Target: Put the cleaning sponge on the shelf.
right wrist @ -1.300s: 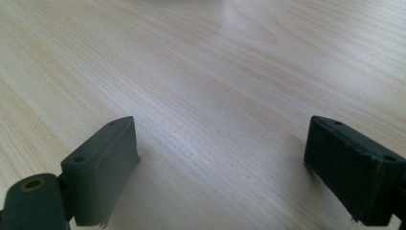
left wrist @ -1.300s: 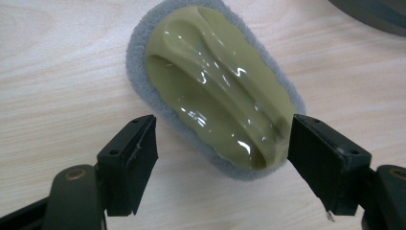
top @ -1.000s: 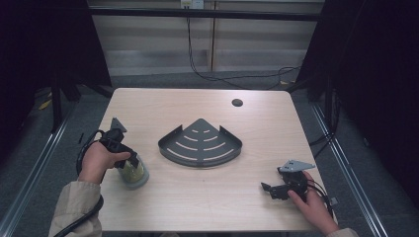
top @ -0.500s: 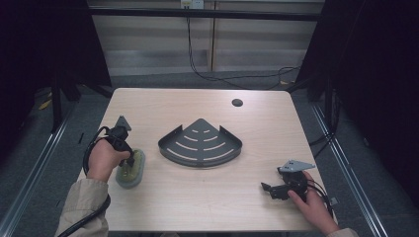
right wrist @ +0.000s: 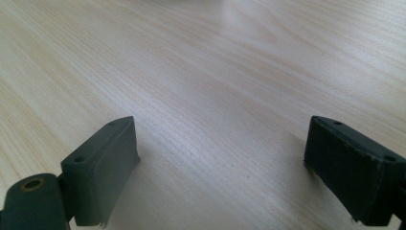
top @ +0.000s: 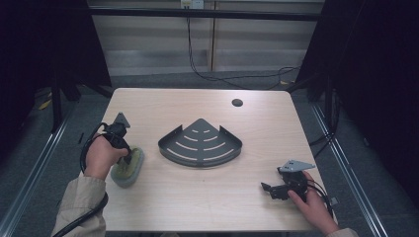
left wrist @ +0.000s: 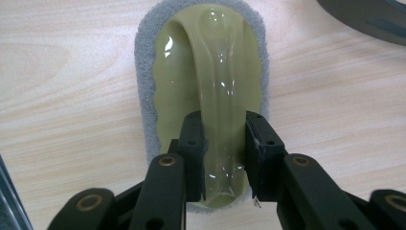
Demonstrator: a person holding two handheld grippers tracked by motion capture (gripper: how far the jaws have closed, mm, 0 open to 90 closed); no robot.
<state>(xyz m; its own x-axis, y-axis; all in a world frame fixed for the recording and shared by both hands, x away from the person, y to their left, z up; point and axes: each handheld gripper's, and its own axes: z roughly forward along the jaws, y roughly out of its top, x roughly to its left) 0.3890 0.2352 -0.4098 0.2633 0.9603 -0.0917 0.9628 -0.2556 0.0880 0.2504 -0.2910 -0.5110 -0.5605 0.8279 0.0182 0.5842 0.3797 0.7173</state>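
A scrubber with a grey pad and a translucent yellow-green handle lies on the table's left side. My left gripper points down at it and its jaws have just been closing; they now press on both sides of the handle's ridge. At the table's front right my right gripper rests low over bare wood, jaws wide apart with nothing between them. A dark fan-shaped corner rack with slots sits mid-table, apart from both grippers.
The wooden table has a small dark round hole near its far right. Cables trail from both grippers. Metal rails run along the floor on each side, and dark curtains flank the table.
The left gripper moved slightly toward the scrubber's handle and its jaws closed on it. The right hand stayed in place.
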